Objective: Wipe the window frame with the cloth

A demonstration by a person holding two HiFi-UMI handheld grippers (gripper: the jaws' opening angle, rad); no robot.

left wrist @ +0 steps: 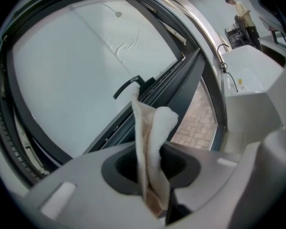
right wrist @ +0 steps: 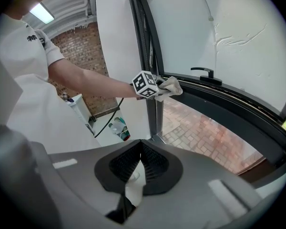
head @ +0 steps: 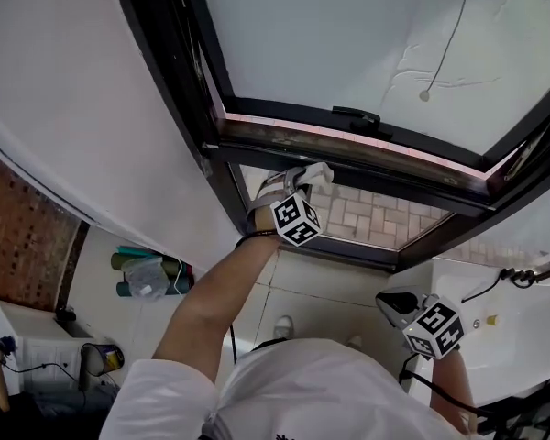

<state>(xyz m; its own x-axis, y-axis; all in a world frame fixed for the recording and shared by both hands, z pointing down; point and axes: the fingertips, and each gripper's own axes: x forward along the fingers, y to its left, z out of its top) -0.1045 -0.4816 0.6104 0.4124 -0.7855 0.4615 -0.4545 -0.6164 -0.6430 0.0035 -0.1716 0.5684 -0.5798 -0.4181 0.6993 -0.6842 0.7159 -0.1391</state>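
My left gripper (head: 298, 183) is raised to the dark window frame (head: 348, 143) near its left corner and is shut on a white, soiled cloth (head: 310, 172). In the left gripper view the cloth (left wrist: 155, 128) stands up folded between the jaws of the left gripper (left wrist: 150, 165), in front of the frame (left wrist: 174, 82). The right gripper view shows that left gripper (right wrist: 163, 88) with the cloth (right wrist: 172, 86) against the frame (right wrist: 219, 98). My right gripper (head: 396, 302) hangs low at the right, away from the window. Its own view shows the right gripper (right wrist: 140, 149) shut with nothing in it.
A black window handle (head: 356, 115) sits on the sash above the cloth. A white wall (head: 82, 108) runs along the left. Brick paving (head: 367, 214) shows through the opening. A white sink unit (head: 518, 328) with cables stands at the right; bottles (head: 147, 273) lie below left.
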